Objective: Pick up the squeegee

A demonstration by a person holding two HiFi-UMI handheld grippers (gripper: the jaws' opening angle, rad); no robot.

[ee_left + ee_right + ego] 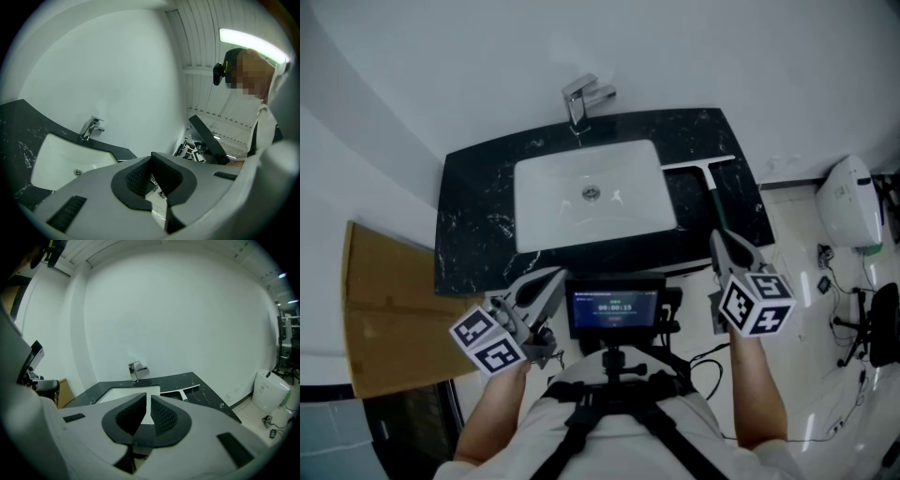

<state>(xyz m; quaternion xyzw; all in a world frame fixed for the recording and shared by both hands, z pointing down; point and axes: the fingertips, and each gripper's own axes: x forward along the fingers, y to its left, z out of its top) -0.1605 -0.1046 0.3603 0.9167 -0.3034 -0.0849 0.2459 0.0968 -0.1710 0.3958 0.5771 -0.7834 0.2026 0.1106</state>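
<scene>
Squeegee handle end, behind right gripper

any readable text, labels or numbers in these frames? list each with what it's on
"00:00:15": on the small screen in front of the person, head view; tiny, so best reading only.
Line above those digits: too small to read.
Label on the white unit at right: too small to read.
Marker cubes: black-and-white square patterns, no letters.
Squeegee, faucet, sink: no print visible.
</scene>
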